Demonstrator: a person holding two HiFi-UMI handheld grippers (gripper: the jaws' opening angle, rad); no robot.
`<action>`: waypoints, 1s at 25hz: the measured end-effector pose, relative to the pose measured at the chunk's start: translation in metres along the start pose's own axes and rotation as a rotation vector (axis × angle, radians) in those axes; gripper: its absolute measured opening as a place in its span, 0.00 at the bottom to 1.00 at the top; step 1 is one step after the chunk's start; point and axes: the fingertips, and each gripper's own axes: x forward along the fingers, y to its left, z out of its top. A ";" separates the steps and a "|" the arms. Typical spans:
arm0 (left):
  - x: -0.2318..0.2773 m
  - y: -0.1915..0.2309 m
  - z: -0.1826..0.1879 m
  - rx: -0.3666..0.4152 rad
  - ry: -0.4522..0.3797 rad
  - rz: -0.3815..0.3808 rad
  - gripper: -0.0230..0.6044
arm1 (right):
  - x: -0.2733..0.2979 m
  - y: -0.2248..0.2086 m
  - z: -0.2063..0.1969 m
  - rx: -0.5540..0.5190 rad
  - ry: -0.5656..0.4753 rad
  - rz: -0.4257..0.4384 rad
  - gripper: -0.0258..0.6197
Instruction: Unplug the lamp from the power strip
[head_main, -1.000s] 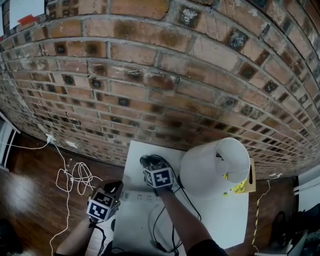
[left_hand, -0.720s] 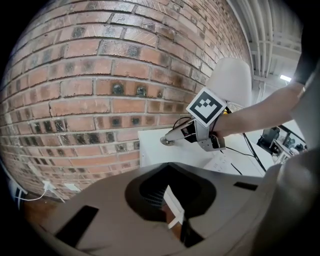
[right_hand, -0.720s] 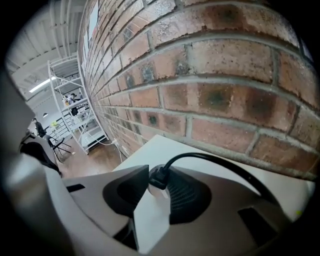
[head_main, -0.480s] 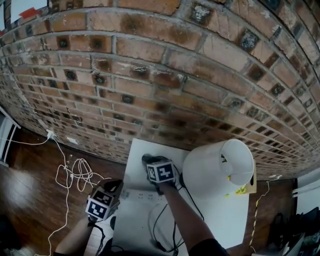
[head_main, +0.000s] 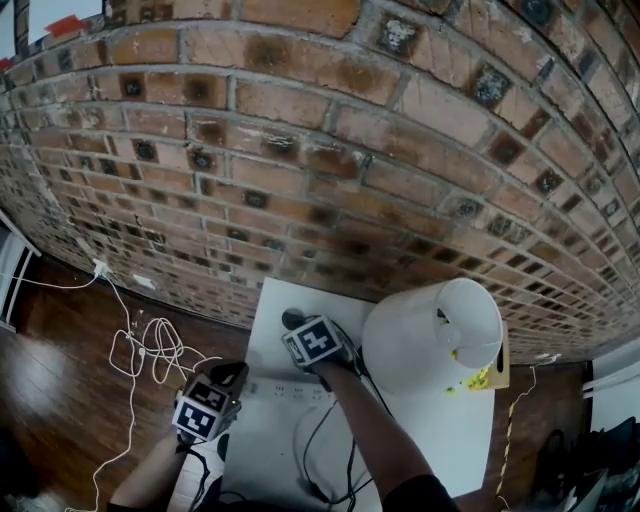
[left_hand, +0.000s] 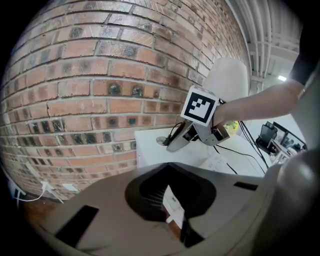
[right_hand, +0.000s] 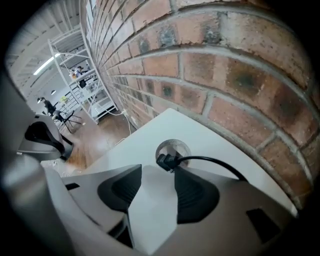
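The lamp with its white shade stands on the white table. Its black plug lies free on the table, over a round cable hole near the brick wall, and the cord runs off to the right. My right gripper points down at it. Its jaws have just been opening and stand open with only bare table between them, the plug just past the tips. My left gripper is shut on the end of the white power strip at the table's left edge.
A brick wall rises right behind the table. The lamp's black cord loops over the near part of the table. White cables lie tangled on the wooden floor at left. Small yellow bits sit beside the lamp.
The right gripper has tipped further down towards the cable hole at the table's far edge and its jaws have spread apart. The left gripper has stayed put on the power strip.
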 end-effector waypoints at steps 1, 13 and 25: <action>0.000 0.000 -0.001 0.000 0.000 0.001 0.07 | -0.001 0.004 -0.003 -0.008 0.024 0.017 0.38; -0.005 0.003 0.010 -0.007 -0.026 0.003 0.07 | -0.040 0.069 0.023 0.267 -0.149 0.471 0.36; -0.038 0.026 0.014 -0.044 -0.091 0.105 0.07 | -0.063 0.135 0.040 0.056 -0.305 0.544 0.02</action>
